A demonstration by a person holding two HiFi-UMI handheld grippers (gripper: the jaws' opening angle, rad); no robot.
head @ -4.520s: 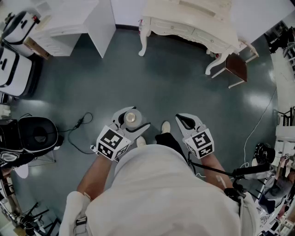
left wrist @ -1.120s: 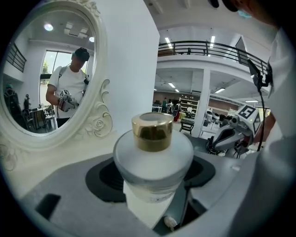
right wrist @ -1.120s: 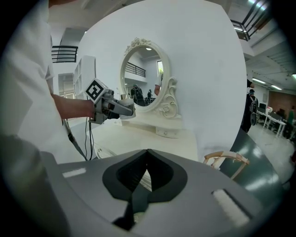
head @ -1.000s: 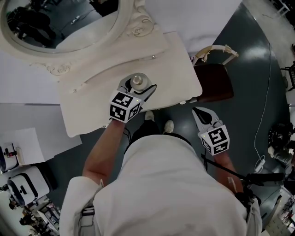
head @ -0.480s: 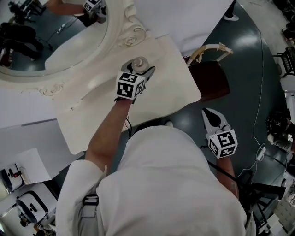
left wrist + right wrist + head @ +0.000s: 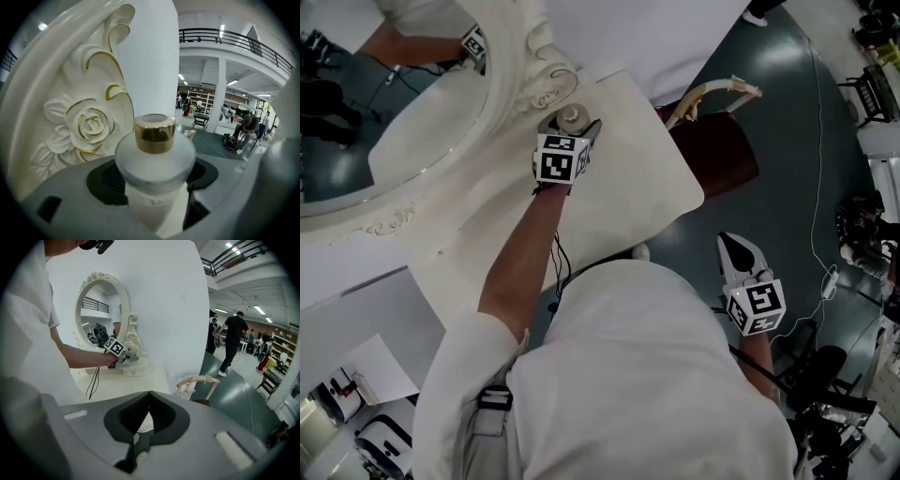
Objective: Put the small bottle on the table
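Observation:
The small bottle (image 6: 154,157) is frosted white with a gold cap, upright between the jaws of my left gripper (image 6: 572,124), which is shut on its body. In the head view the bottle (image 6: 572,115) is over the back of the cream dressing table (image 6: 628,178), close to the carved base of the mirror frame (image 6: 534,70). Whether its bottom touches the tabletop is hidden. My right gripper (image 6: 734,247) hangs low over the dark floor, right of the table, shut and holding nothing. The right gripper view shows the left gripper (image 6: 123,355) at the mirror.
An oval mirror (image 6: 394,131) in a carved white frame with a gold-edged rose (image 6: 91,126) stands just behind the bottle. A chair with a dark brown seat (image 6: 717,159) sits at the table's right end. People (image 6: 232,341) walk in the hall beyond.
My left gripper has carried the bottle from over the floor to the table and further back toward the mirror frame. The right gripper stays shut and low at my side.

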